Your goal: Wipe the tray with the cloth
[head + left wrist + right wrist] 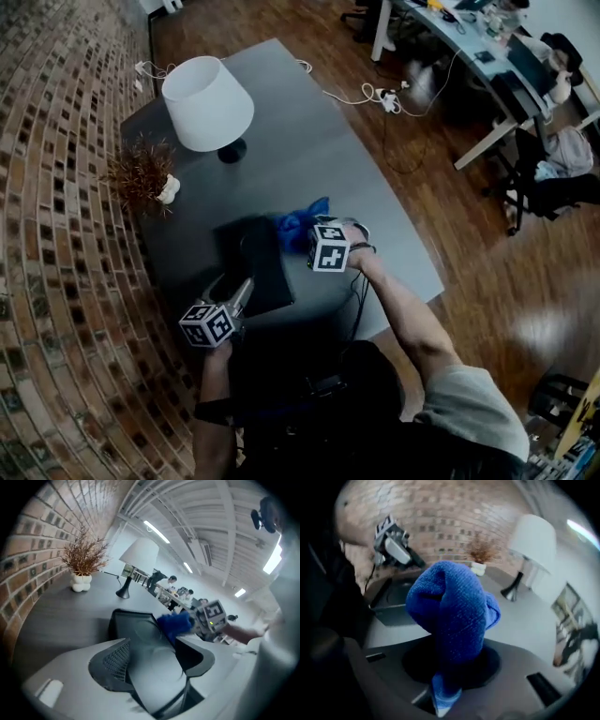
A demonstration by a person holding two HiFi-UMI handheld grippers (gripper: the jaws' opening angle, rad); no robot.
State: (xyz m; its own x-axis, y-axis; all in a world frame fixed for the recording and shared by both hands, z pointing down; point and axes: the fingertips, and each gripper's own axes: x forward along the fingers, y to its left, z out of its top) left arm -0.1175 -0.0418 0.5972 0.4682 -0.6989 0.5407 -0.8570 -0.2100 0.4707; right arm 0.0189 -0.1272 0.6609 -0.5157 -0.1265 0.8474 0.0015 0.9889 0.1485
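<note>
Left gripper [246,292] first, from the head view: it sits at about 7 o'clock of the dark tray [258,267], its tip at the tray's near left corner. My right gripper [323,242] is at the tray's 3 o'clock, with the blue cloth [302,223] bunched at its tip, touching the tray's far right edge. The tray lies flat on the grey surface [309,150]. A white lamp [208,101] stands at 12 o'clock from the tray and a dried plant [142,173] at 10 o'clock, both well apart from it.

Through the left gripper view, my left gripper's [157,663] jaws stand partly apart, and the near end of the tray [133,625] reaches in between them. The picture is smeared there, so I cannot say whether the pads touch it. The cloth [174,624] hangs over the tray's right rim at 1 o'clock, with my right gripper [213,616] just behind it.

Through the right gripper view, my right gripper's [443,700] jaws are closed tight on the cloth [450,606], which rises from them in a thick folded bunch and fills the middle. The tray [391,603] shows at 9 o'clock, and my left gripper [393,545] at 10 o'clock above it.
</note>
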